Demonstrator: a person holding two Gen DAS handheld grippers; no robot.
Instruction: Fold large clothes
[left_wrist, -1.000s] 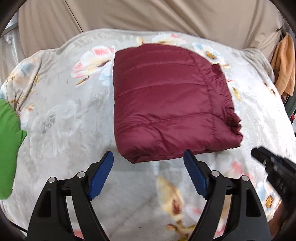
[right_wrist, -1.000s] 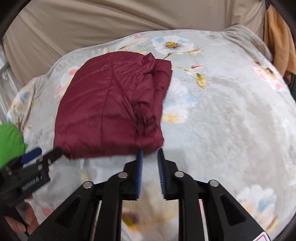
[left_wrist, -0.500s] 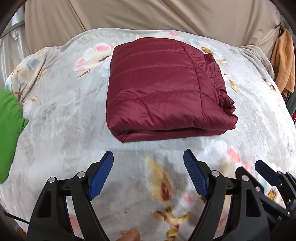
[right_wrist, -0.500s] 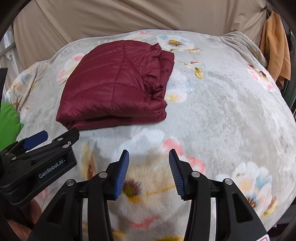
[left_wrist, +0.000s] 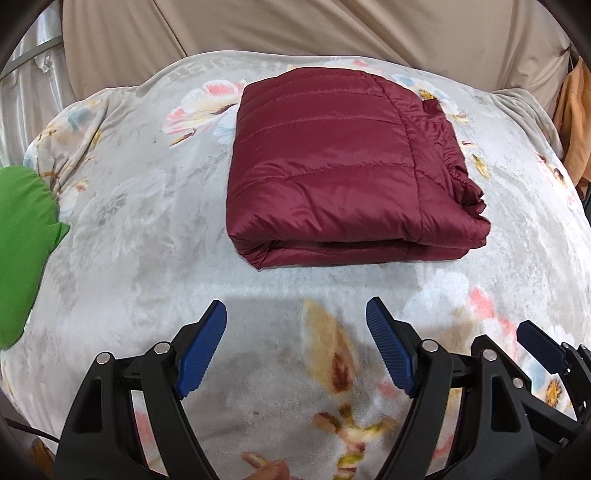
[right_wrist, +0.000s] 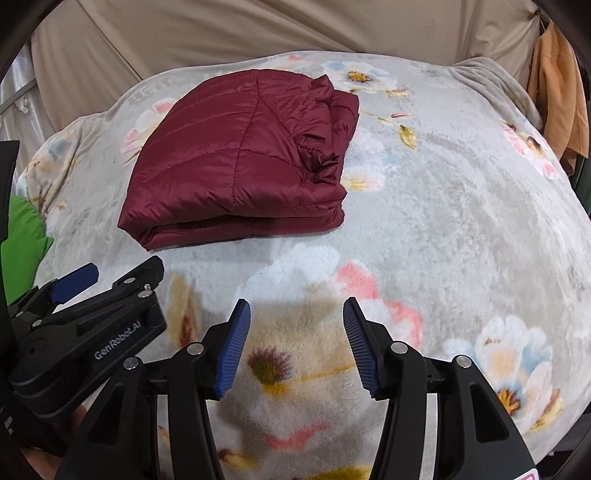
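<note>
Reading "GenRobot.AI" on the left gripper (right_wrist: 110, 284) (jaws apart).

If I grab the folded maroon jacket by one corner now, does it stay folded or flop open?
Probably flops open: the maroon jacket is soft quilted fabric in loose layers, with nothing holding the near fold shut. Its shiny shell looks slippery, so the layers may slide apart. It looks puffy, so likely light. Both the left gripper and right gripper are open and clear of it.
</note>
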